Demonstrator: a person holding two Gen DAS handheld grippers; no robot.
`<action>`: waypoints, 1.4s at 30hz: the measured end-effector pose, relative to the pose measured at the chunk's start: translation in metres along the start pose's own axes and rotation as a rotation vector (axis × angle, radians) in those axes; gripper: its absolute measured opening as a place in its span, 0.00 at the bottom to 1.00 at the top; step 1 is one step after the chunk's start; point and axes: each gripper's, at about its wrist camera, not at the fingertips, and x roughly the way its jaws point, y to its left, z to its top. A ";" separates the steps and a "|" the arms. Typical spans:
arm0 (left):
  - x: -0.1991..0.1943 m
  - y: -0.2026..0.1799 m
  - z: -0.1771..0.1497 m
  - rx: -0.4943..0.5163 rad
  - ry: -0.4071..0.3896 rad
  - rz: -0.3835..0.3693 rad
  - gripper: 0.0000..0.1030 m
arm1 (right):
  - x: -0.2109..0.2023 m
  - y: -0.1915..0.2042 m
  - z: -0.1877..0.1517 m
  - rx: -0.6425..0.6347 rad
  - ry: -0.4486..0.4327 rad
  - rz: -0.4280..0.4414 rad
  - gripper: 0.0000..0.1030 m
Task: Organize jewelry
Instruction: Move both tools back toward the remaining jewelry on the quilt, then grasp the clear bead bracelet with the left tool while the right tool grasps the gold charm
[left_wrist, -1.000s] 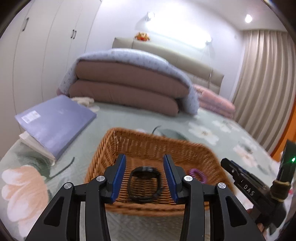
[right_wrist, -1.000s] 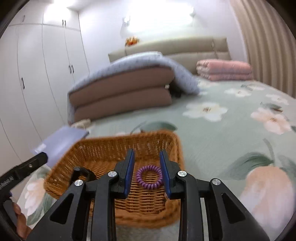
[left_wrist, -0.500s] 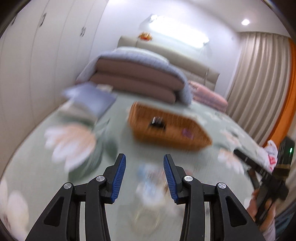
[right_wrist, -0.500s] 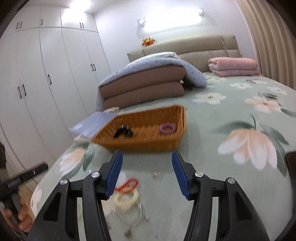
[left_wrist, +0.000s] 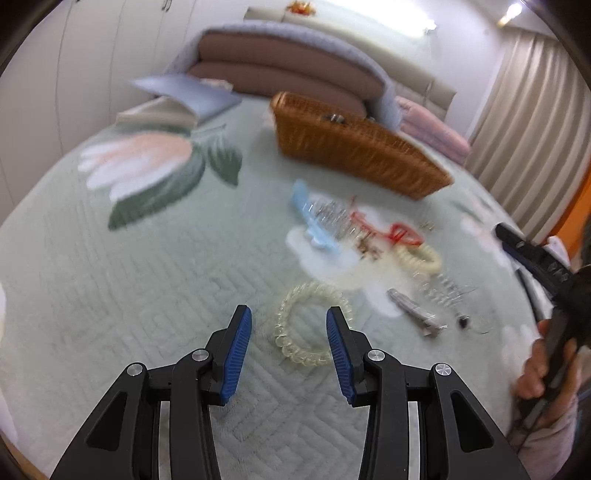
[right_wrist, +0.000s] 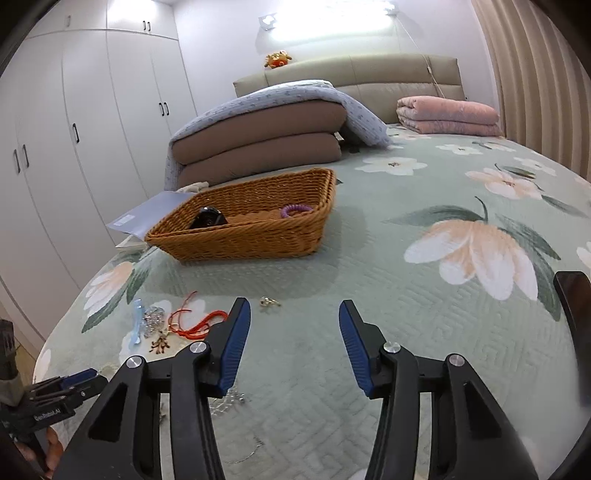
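Basket (right_wrist: 251, 225) far; my left claw (left_wrist: 289, 345) spread wide over clear coil band (left_wrist: 310, 325) (blurry), right claw (right_wrist: 294, 341) wide, empty.

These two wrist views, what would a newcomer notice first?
Probably the wicker basket on the floral bedspread, holding a purple coil tie and a dark band. Then the loose jewelry nearer the cameras: a clear coil bracelet lies just ahead of the open left claw.

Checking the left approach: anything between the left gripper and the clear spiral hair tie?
Nothing visible. The left gripper is open, and the clear spiral hair tie lies flat on the bedspread in line with the gap between its fingers. The nearest clutter, a silver clip, sits off to the right.
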 end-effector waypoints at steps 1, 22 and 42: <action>-0.001 0.000 0.001 -0.001 -0.010 0.001 0.42 | 0.003 0.001 0.001 0.000 0.004 -0.008 0.50; -0.005 0.001 0.002 0.026 -0.013 0.025 0.27 | 0.095 0.038 0.003 -0.271 0.260 0.026 0.33; -0.002 -0.015 -0.002 0.119 -0.040 0.103 0.10 | 0.093 0.061 0.001 -0.404 0.219 0.053 0.12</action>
